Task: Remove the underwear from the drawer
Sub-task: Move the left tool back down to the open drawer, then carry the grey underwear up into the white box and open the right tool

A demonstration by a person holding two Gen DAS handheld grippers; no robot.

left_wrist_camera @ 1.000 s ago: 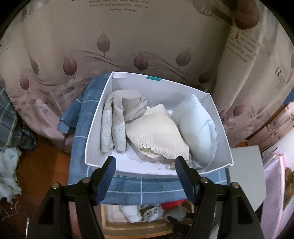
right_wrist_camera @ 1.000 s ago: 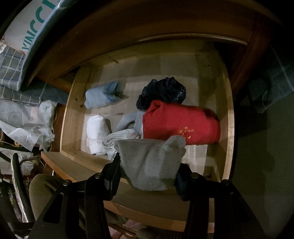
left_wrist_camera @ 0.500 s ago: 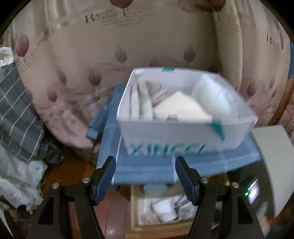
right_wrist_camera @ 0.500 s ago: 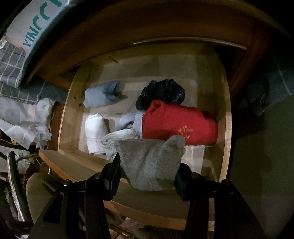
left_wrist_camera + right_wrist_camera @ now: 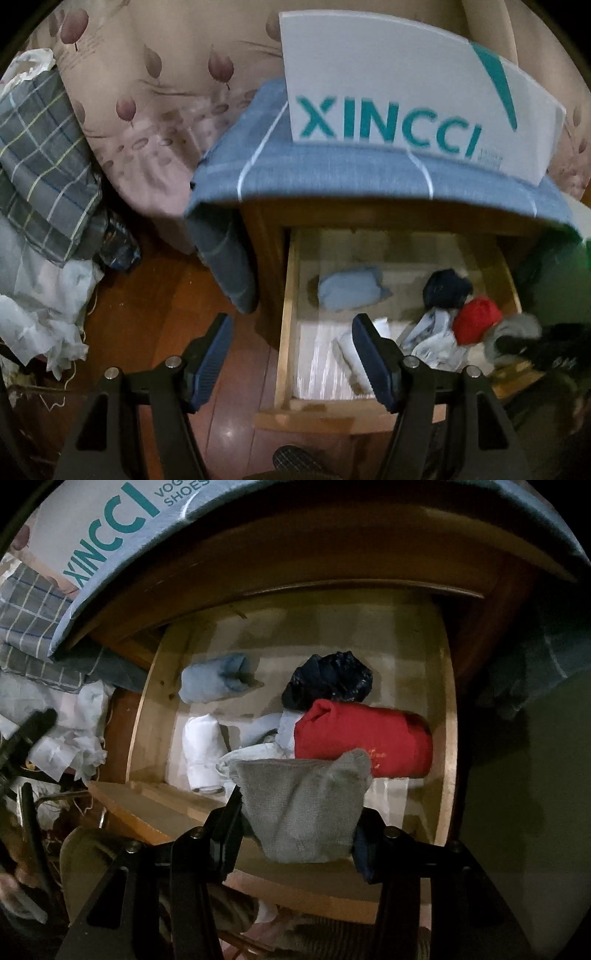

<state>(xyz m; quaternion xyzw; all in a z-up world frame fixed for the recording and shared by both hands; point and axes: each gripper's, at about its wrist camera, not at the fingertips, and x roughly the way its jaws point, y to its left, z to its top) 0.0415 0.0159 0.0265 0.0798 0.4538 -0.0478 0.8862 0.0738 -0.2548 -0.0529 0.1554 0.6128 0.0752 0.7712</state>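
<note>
The wooden drawer stands open and holds rolled underwear: a red roll, a dark navy one, a light blue one and a white one. My right gripper is shut on a grey piece of underwear and holds it above the drawer's front edge. My left gripper is open and empty, low in front of the drawer's left front corner. The left wrist view also shows the light blue roll and the red roll.
A white XINCCI shoe box sits on a blue checked cloth on top of the cabinet. A plaid cloth and white crumpled cloth lie on the wooden floor at left. A leaf-patterned bedspread hangs behind.
My left gripper has dropped from above the shoe box down to the level of the open drawer. My right gripper still holds the grey underwear, with little movement.
</note>
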